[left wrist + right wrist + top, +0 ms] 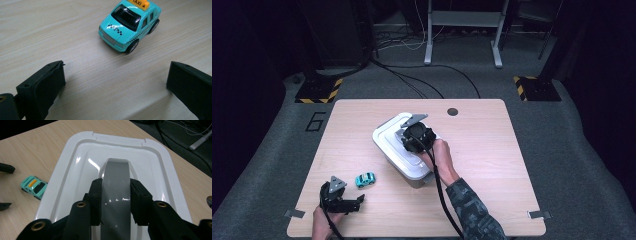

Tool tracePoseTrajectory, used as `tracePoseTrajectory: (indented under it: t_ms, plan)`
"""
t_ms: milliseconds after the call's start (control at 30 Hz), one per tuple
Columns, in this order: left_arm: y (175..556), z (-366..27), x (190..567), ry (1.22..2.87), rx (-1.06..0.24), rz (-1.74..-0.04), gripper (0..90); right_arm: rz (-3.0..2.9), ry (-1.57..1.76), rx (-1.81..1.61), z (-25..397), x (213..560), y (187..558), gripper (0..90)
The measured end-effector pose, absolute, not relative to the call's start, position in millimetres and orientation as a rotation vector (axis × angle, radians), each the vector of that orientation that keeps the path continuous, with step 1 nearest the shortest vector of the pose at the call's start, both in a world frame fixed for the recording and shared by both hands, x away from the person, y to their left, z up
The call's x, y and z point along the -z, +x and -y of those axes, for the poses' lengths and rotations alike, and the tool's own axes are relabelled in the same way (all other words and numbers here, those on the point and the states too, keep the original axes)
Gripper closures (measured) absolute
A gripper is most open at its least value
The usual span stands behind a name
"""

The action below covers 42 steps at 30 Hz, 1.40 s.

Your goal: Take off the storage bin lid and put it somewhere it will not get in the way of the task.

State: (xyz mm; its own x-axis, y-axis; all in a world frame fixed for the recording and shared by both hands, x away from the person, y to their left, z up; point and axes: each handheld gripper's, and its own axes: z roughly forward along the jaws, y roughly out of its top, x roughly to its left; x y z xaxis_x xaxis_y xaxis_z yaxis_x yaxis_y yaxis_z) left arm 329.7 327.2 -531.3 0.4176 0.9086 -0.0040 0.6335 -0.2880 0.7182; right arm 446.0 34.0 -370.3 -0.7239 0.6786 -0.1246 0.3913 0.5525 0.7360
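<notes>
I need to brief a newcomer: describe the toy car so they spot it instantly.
Start at the white lidded box mid-table. Look toward the near left corner, between the box and the left gripper. The toy car there is a turquoise taxi with a yellow roof sign.

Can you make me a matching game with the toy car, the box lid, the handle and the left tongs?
Things:
1. toy taxi
2. box lid
3. handle
4. left tongs

States:
A. white
B. open, nothing between them
C. turquoise, on the table
D. grey, gripped by the right tongs

Pairs: 1-C, 2-A, 3-D, 4-B
</notes>
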Motion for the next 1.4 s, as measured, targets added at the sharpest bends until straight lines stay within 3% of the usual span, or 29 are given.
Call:
tracePoseTrajectory:
  t_ms: [1400]
  plan:
    - [329,-328,531,2.042,-0.545,-1.290,1.8,-2.295,0.846,-1.081,-2,328,432,66.0]
